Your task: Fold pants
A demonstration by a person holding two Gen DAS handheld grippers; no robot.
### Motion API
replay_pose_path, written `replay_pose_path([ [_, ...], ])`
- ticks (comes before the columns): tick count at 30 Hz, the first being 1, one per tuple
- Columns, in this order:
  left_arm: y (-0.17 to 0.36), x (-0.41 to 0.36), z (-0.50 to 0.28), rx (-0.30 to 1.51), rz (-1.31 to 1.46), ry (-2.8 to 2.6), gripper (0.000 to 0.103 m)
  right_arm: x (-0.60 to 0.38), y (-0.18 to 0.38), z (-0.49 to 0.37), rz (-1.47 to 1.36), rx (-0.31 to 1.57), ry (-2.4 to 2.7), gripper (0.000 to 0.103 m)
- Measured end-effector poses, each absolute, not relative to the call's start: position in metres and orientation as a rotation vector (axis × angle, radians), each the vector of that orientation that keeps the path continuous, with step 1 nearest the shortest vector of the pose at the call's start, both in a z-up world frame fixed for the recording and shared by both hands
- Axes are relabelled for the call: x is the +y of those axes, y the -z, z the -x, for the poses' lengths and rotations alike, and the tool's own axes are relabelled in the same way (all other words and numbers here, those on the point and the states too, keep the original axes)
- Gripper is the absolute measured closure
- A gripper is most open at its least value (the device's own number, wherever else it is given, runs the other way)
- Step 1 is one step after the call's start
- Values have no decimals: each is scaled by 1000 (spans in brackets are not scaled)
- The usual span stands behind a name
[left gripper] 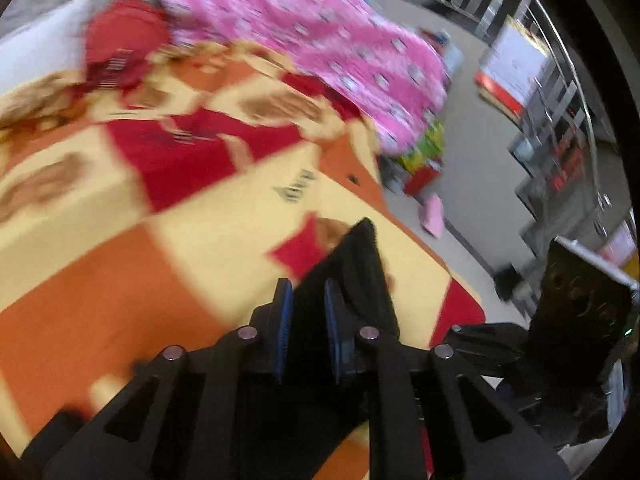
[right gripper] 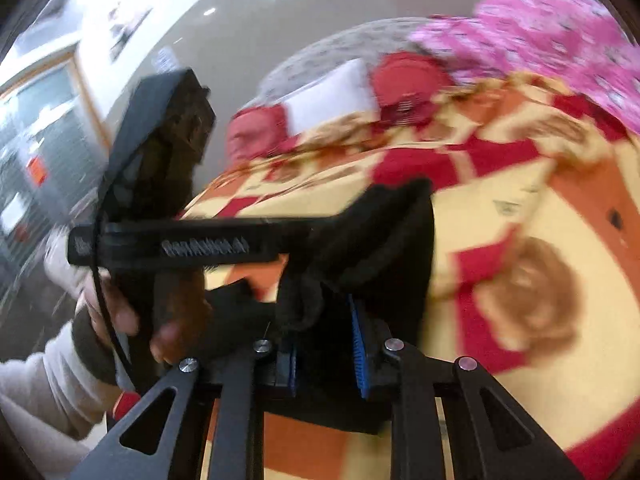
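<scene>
The black pants (left gripper: pixel 352 268) hang between both grippers above a bed. In the left wrist view my left gripper (left gripper: pixel 308 300) is shut on a fold of the black cloth, which rises in a peak ahead of the blue pads. In the right wrist view my right gripper (right gripper: pixel 324 340) is shut on a bunched edge of the pants (right gripper: pixel 384 240), lifted above the bedspread. The left gripper's body (right gripper: pixel 160 184) and the hand holding it show at the left of that view. Both views are motion-blurred.
The bed is covered by an orange, yellow and red patterned bedspread (left gripper: pixel 140 240). A pink patterned blanket (left gripper: pixel 328 48) and red cushions (left gripper: pixel 124 48) lie at its far end. The bed's edge (left gripper: pixel 452 280) drops to a grey floor with shelving (left gripper: pixel 560 120) beyond.
</scene>
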State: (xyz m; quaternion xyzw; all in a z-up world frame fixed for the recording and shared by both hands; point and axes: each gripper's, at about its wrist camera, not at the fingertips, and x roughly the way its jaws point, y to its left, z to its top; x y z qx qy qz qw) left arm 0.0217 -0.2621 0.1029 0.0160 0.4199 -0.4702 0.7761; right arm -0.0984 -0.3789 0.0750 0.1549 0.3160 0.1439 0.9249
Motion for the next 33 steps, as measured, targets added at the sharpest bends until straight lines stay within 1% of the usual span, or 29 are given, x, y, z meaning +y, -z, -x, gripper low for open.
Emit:
replay_pose_path([
  [3,-95,-193,-26,905,56,910,87,-330,-56,82,-295,703,-416,82],
  [5,-80,-149,-25,905,79,785,76,-299,-31,67,-294,780,-479,73],
  [6,-71,-132,-24,910,83,733,73,-286,-17,58,-300,838,-499,72],
  [7,-62,-118,-23,923,89,692,71,-280,-11,54,-305,869,-505,72],
  [9,-46,-97,-21,966,104,648,70,-282,-18,58,-324,868,-519,67],
  [10,-43,-93,-20,971,110,637,67,-285,-23,61,-344,884,-535,62],
  [11,-39,-88,-16,967,127,632,58,-291,-31,68,-371,890,-554,49],
  [12,-38,-86,-12,956,142,635,51,-298,-37,75,-387,869,-569,42],
  [13,-37,-88,-8,943,156,641,39,-306,-46,83,-396,817,-567,27],
  [14,-37,-90,-3,929,176,650,31,-314,-53,91,-388,761,-533,20],
  [16,-34,-98,-3,930,225,660,23,-326,-55,94,-348,724,-433,20],
  [17,-32,-99,1,946,239,662,22,-331,-49,90,-339,745,-376,22],
  [19,-30,-109,5,968,234,636,22,-341,-36,79,-342,791,-279,23],
  [21,-29,-119,10,959,229,589,22,-350,-27,70,-346,794,-221,23],
  [25,-23,-139,18,954,240,527,22,-352,-5,62,-328,826,-211,20],
  [26,-24,-144,21,945,232,541,22,-346,-7,62,-304,798,-211,18],
  [33,-22,-146,19,978,247,560,22,-361,-9,72,-340,794,-188,18],
])
